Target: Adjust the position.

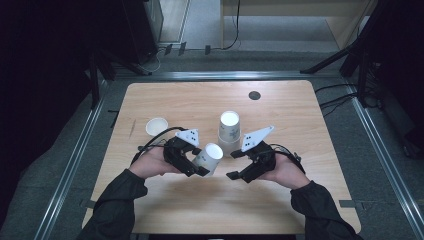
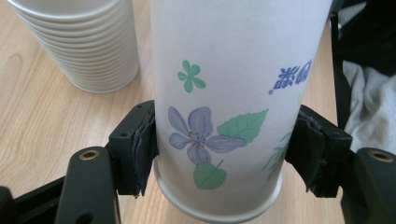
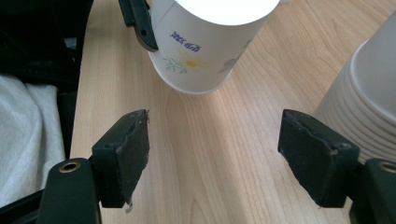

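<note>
With your left gripper point(image 1: 200, 162) fingers clamped on the flower-printed white paper cup point(image 1: 209, 158), keep it steady, your right gripper's point(image 1: 235, 165) wide-apart, empty fingers clear of the stack of white paper cups point(image 1: 229, 131) on the pale wooden desk point(image 1: 200, 102).

A: What colour is the paper cup point(image 2: 219, 93) clamped in the left claw point(image 2: 224, 154)?

B: White, printed with a lilac five-petal flower, green leaves, a small green blossom above it and blue lettering to the side. From the right claw point(image 3: 215, 154) the same cup shows a yellow daisy with thin green sprigs.

A: And the stack of cups point(image 1: 229, 132) just beside the right claw?

B: Plain white at the ribbed rims, with a faint print on its side.

A: The claws themselves?

B: Black, with dark grey pads point(image 3: 128, 154) and brass-coloured screw holes; each carries a pale grey plate with black dots.

A: The counter point(image 1: 200, 100)?

B: Light wood grain, with one dark round spot far beyond both claws.
</note>
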Action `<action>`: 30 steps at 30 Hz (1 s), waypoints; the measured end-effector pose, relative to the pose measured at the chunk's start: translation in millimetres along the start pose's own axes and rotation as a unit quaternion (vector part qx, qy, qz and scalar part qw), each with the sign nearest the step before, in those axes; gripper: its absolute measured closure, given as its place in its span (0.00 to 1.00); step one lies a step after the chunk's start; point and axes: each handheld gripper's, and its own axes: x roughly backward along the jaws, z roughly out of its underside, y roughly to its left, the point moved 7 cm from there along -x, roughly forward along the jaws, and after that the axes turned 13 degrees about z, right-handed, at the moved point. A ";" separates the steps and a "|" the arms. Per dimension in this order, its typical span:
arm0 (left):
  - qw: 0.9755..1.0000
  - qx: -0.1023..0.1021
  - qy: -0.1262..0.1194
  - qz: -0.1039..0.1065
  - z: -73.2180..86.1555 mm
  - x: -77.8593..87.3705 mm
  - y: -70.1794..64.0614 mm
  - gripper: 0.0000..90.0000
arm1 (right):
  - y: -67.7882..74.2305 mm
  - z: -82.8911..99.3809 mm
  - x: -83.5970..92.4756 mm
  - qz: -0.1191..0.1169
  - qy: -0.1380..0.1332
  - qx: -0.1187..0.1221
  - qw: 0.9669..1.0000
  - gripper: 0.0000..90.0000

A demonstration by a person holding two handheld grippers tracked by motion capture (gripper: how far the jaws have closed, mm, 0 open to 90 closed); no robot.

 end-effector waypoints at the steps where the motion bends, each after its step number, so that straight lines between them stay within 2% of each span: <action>1: 1.000 -0.001 0.008 0.003 -0.4 -0.2 -0.1 0.34 | 0.1 0.9 -0.6 0.001 0.000 0.002 1.000 0.28; 4: 1.000 0.001 0.028 0.005 -2.5 -0.5 -0.8 0.34 | -0.1 2.4 -2.5 0.002 0.002 -0.001 1.000 0.28; 5: 0.999 -0.004 0.034 0.002 -3.7 0.1 -1.2 0.34 | -0.3 2.3 -2.8 0.001 0.002 -0.001 1.000 0.28; 11: 0.998 -0.015 0.055 0.006 -14.4 2.8 -3.7 0.34 | 0.3 -3.2 -1.6 0.000 -0.015 -0.001 1.000 0.29; 15: 0.996 -0.021 0.082 -0.004 -19.0 5.0 -3.1 0.34 | 0.0 -4.6 -2.5 0.000 -0.021 0.002 1.000 0.29; 18: 0.996 -0.018 0.086 -0.006 -18.6 3.5 -4.9 0.34 | 1.4 -5.2 -3.3 -0.001 -0.022 0.001 1.000 0.29; 23: 0.993 -0.018 0.114 -0.005 -12.0 -5.5 -7.2 0.34 | 4.7 -5.8 -3.6 -0.006 -0.029 0.010 1.000 0.30; 30: 0.989 -0.035 0.146 -0.002 -9.5 -21.5 -9.2 0.34 | 10.0 -8.5 -7.7 -0.017 -0.033 0.013 0.999 0.32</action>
